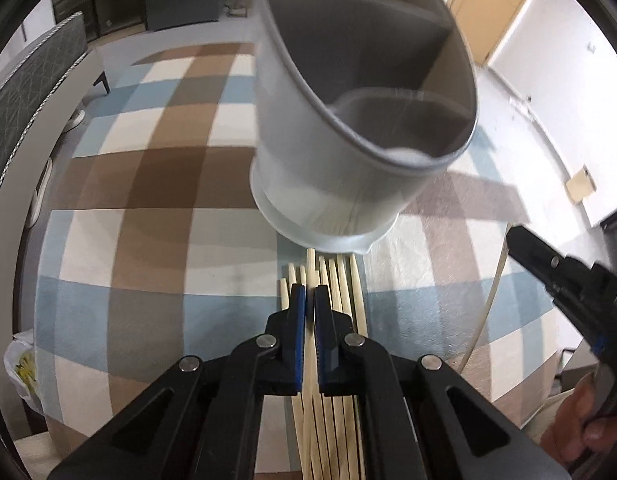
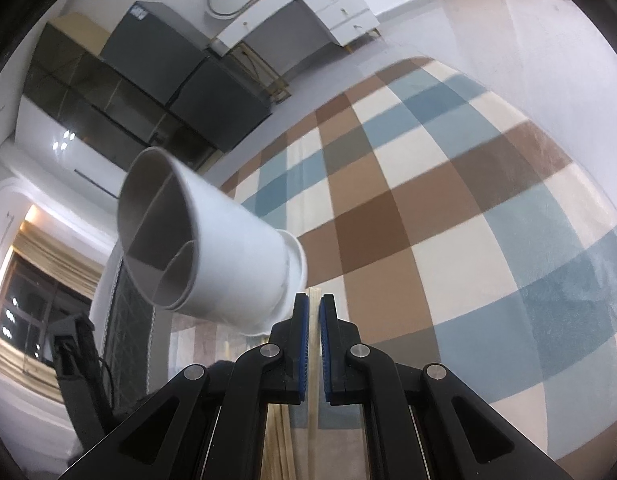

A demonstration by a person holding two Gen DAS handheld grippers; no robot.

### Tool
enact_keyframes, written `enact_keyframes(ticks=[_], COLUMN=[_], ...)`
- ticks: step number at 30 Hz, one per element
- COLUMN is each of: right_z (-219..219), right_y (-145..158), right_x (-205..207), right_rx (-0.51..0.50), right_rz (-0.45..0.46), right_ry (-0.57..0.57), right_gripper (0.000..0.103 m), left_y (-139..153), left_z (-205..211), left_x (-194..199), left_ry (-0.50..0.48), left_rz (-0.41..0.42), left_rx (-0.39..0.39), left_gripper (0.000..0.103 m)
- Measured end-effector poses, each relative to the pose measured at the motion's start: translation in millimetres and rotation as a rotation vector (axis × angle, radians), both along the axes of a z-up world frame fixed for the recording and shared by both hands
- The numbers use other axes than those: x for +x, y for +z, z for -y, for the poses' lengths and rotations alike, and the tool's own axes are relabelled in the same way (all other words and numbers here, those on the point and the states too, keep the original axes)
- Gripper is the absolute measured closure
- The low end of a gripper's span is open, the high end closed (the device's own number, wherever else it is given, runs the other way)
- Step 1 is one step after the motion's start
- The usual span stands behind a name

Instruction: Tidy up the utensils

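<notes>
A grey utensil holder [image 1: 300,152] with inner dividers stands upright on the checked surface, with nothing in its compartments. Several bamboo chopsticks [image 1: 342,280] lie in a bundle in front of its base. My left gripper [image 1: 310,296] is over the bundle, shut on one chopstick that runs between its blue pads. My right gripper [image 2: 313,304] is beside the holder [image 2: 236,256], shut on another chopstick whose tip shows just past its pads. In the left wrist view the right gripper [image 1: 512,240] sits right of the bundle, with a pale stick trailing from it.
A person's hand [image 1: 580,420] holds the right gripper's handle. A grey sofa [image 1: 28,92] and a plastic bag [image 1: 20,372] are at the left. A dark cabinet [image 2: 148,64] and a white dresser [image 2: 308,4] stand beyond the checked surface [image 2: 468,200].
</notes>
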State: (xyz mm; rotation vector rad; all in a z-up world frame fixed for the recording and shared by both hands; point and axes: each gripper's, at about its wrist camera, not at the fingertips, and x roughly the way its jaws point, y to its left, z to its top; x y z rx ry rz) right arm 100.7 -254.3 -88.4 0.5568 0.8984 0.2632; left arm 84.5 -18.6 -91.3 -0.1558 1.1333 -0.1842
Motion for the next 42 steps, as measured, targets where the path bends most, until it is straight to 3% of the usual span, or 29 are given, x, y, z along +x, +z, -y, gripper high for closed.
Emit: enact_keyframes(ticks=[5, 9, 12, 14, 17, 19, 21, 23, 25, 28, 36, 40, 42], right_z=[-11.8, -20.6, -29.8, -29.2, -21.3, -18.1, -16.4, -14.9, -14.4, -18.1, -49.8, -71.1, -73.2], right_y=[22.6, 37.3, 41.7, 41.6, 36.6, 29.3, 19.3, 5.6, -7.7, -22.8, -47.4, -48.9, -49.6], right_x=[-18.1, -37.0, -47.8, -51.4, -52.5, -48.5, -44.7, -36.9, -26.4, -9.5, 25.3, 24.5, 23.3], right_rx=[-0.056, -0.101, -0.143, -0.146, -0.131, -0.126, -0.144, -0.144, -0.155, -0.220, -0.439, -0.606, -0.609], right_rz=[0.093, 0.150, 0.168, 0.165, 0.124, 0.081, 0.032, -0.028, -0.086, -0.139, -0.185, -0.127, -0.102], right_ry=[0.035, 0.054, 0.081, 0.079, 0.058, 0.054, 0.038, 0.035, 0.036, 0.031, 0.085, 0.109, 0.123], right_gripper=[0.099, 0.103, 0.103, 0.103, 0.100, 0.098, 0.087, 0.071, 0.070, 0.070, 0.067, 0.075, 0.094], left_y=[32.8, 56.6, 64.5, 59.1, 47.9, 31.9, 18.3, 12.1, 11.1, 16.9, 9.0, 1.2, -4.3], left_z=[-20.1, -11.4, -4.3, -7.2, -19.1, -28.1, -34.9, -37.4, -37.5, -36.4, -44.7, -40.9, -34.2], left_x=[-24.8, -42.2, -44.2, -36.2, -34.9, -26.1, -22.9, -21.3, -20.1, -20.1, -8.2, -0.6, 3.4], left_ry=[0.042, 0.035, 0.023, 0.026, 0.065, 0.092, 0.113, 0.129, 0.132, 0.141, 0.154, 0.138, 0.118], left_rz=[0.100, 0.185, 0.195, 0.159, 0.102, 0.022, -0.037, -0.062, -0.061, -0.016, -0.038, -0.062, -0.076], left_rx=[-0.068, -0.061, -0.049, -0.073, -0.067, -0.050, -0.062, -0.056, -0.055, -0.040, -0.028, -0.019, -0.021], left_gripper=[0.103, 0.103, 0.103, 0.103, 0.103, 0.101, 0.100, 0.090, 0.069, 0.058, 0.057, 0.057, 0.057])
